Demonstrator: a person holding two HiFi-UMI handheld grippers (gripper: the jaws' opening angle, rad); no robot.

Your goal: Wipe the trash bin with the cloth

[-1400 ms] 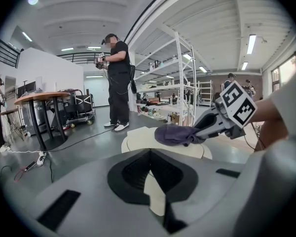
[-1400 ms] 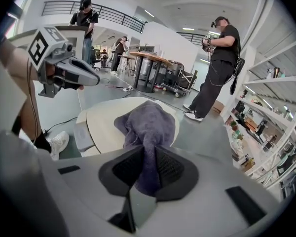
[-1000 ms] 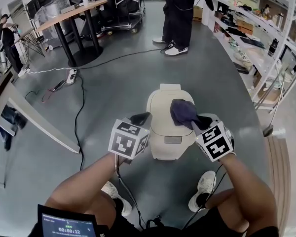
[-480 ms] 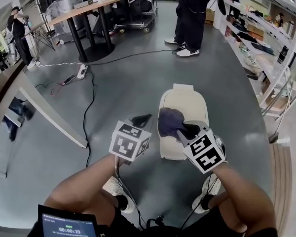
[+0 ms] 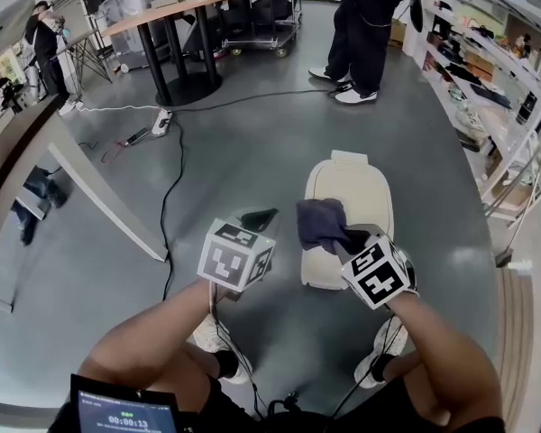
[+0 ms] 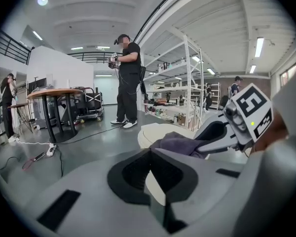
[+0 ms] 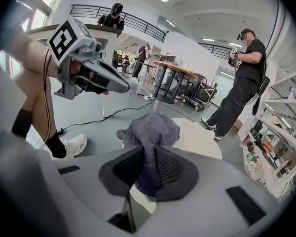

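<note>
Right gripper (image 5: 349, 240) clamps cloth (image 5: 319, 221) over trash bin (image 5: 365, 192); left gripper (image 5: 257, 216) closed, empty, beside bin. We'd press flat and sweep.

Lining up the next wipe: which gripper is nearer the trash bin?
Right. The right gripper, shut on the cloth, is over the trash bin's left edge; the left gripper, shut and empty, is beside the bin, over the floor.

Before us the trash bin (image 5: 353, 195) stands on the floor (image 5: 252, 142). The cloth (image 5: 320, 222) sits over its near left edge, clamped in our right gripper (image 5: 345, 239). Our left gripper (image 5: 258, 216) hangs left of the bin, apart from it.
</note>
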